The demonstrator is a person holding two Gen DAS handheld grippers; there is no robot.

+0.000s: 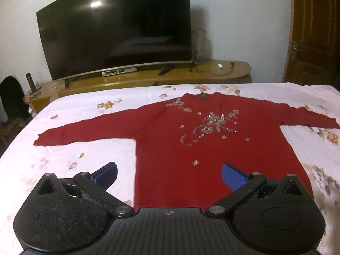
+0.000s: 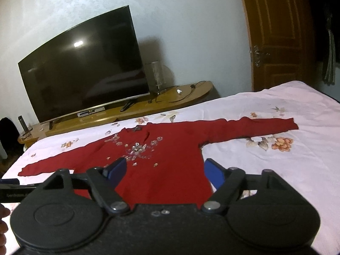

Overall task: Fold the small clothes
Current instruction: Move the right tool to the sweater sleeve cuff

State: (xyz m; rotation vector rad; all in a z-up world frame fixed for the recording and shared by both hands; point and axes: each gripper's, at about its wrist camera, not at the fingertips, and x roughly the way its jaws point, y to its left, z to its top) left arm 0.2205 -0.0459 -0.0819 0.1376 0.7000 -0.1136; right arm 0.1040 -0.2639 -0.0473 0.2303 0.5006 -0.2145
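Observation:
A red long-sleeved sweater (image 1: 170,148) with sequin decoration on the chest lies flat and spread out on the bed, both sleeves stretched sideways, neck toward the far edge. It also shows in the right wrist view (image 2: 170,159). My left gripper (image 1: 169,175) is open and empty, hovering over the sweater's lower left hem, its left blue pad over the sheet. My right gripper (image 2: 164,173) is open and empty, above the sweater's lower right part, its right pad near the side edge.
The bed has a white floral sheet (image 1: 85,110). Beyond its far edge stands a low wooden TV stand (image 1: 138,78) with a large dark TV (image 1: 114,27). A brown wooden door (image 2: 276,31) is at the right.

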